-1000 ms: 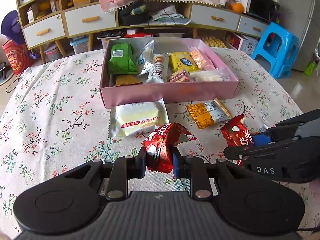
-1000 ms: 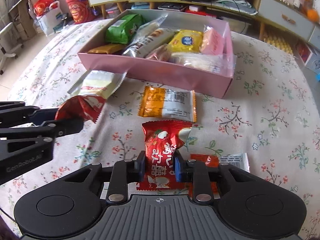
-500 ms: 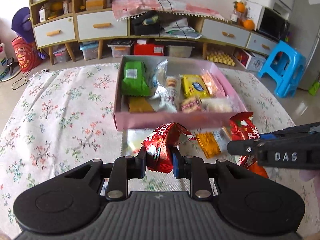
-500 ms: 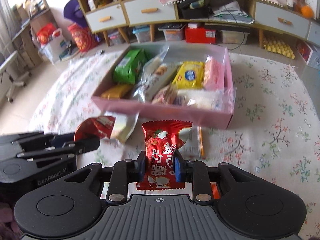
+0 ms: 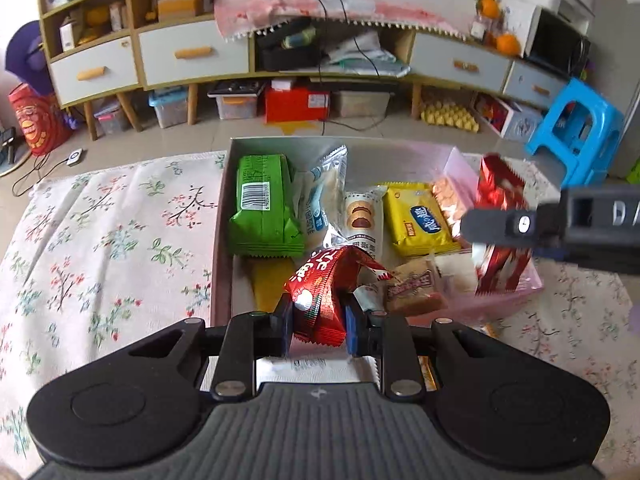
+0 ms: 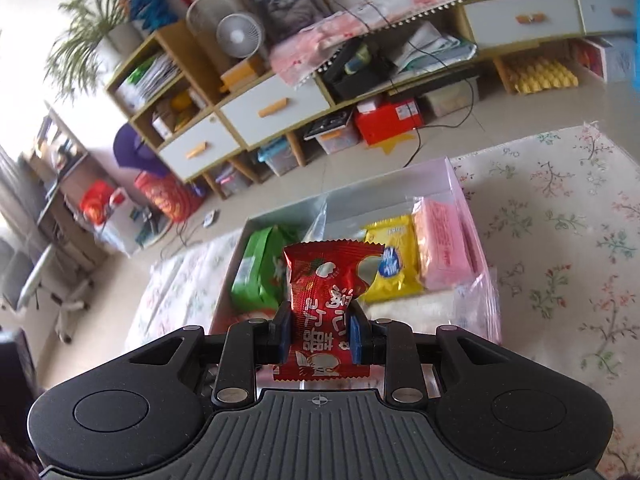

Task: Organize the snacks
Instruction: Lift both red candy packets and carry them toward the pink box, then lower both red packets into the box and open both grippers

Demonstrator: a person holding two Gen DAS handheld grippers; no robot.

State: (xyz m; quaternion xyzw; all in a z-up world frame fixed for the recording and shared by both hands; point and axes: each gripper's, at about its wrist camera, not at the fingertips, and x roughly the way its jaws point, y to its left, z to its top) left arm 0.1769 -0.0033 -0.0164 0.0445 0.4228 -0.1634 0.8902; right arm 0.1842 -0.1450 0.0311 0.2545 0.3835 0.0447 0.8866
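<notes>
Both your claws are loaded and up over the pink rectangular cardboard box (image 5: 224, 240) right now. Your left claw (image 5: 318, 322) is clamped tight on a crumpled red foil snack packet (image 5: 326, 280), hanging just above the box's near edge. Your right claw (image 6: 319, 336) is pinched shut on a second red foil snack packet with white lettering (image 6: 328, 280), held upright over the box's right end; from the left wrist view it sits above the near right corner.

Progress looks well along, I judge: the box is already crowded, and neither red packet is dropped in yet.

Count inside the box, as far as the views show:
- one green foil pack (image 5: 262, 210) at the left end
- one clear pouch with blue print (image 5: 322, 196)
- one white biscuit sleeve (image 5: 362, 216)
- one yellow packet (image 5: 422, 218)
- one pink wafer pack (image 6: 442, 246) at the right end
- one small brown-wrapped bar (image 5: 412, 286)
- one flat yellow-orange packet (image 5: 270, 284) by the near edge

Two red packets are in the air. Something orange and white peeks out under your left claw on the flowered desk cloth (image 5: 100, 240); I can't tell how many pieces.
</notes>
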